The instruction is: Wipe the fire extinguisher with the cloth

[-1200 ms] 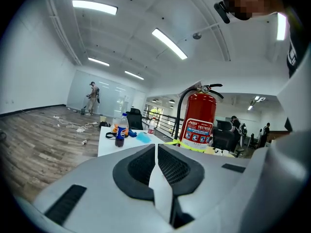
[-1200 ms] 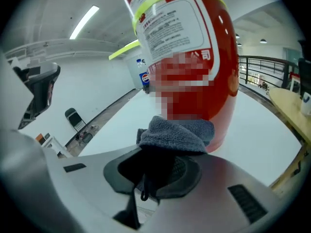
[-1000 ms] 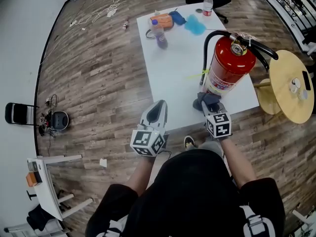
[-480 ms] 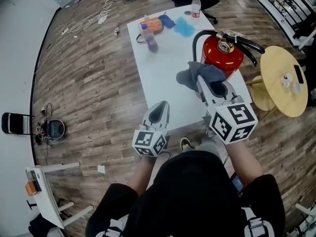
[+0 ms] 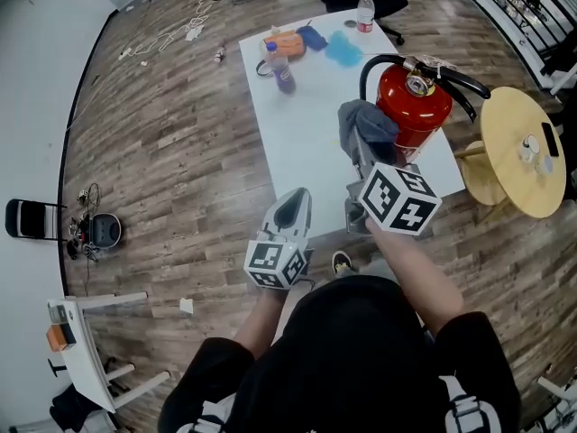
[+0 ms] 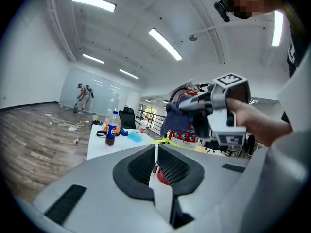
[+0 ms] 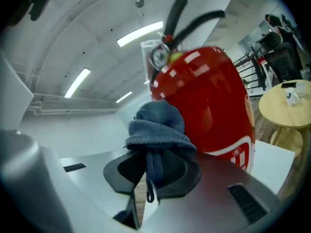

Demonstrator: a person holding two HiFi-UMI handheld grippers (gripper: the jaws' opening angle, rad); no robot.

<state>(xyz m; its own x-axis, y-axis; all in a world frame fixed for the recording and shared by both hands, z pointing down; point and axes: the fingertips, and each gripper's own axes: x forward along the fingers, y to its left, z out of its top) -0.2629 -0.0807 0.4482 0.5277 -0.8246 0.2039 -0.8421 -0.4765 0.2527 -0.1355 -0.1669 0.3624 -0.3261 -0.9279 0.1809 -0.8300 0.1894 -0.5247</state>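
Right gripper [image 5: 360,148]: clamped on the cloth [image 5: 365,121], a strip of the fabric hanging down between the jaws.
Right gripper, change: up from table level beside the foot of the fire extinguisher [image 5: 416,108] a second ago to the height of its upper body; marker cube rolled, a different face now on top.
Cloth: blue-grey, bunched over the jaw tips, against the left flank of the red cylinder just below the shoulder; a second ago low, by the bottom of the label.
Fire extinguisher: upright on the near right part of the white table [image 5: 302,138], same spot as before; black hose [image 5: 368,69] arching over its left side, black handle [image 5: 453,78] pointing right.
Left gripper [image 5: 293,201]: jaws drawn together, nothing between them; hanging over the near edge of the table, left of the right gripper and well apart from the extinguisher; hardly moved over the second.
Far end of table: cola bottle [image 5: 280,67], orange object [image 5: 286,41], light blue rag [image 5: 343,50], water bottle [image 5: 365,13] with a red cap, all as before.
Right of table: round wooden side table [image 5: 523,156], near the extinguisher's corner.
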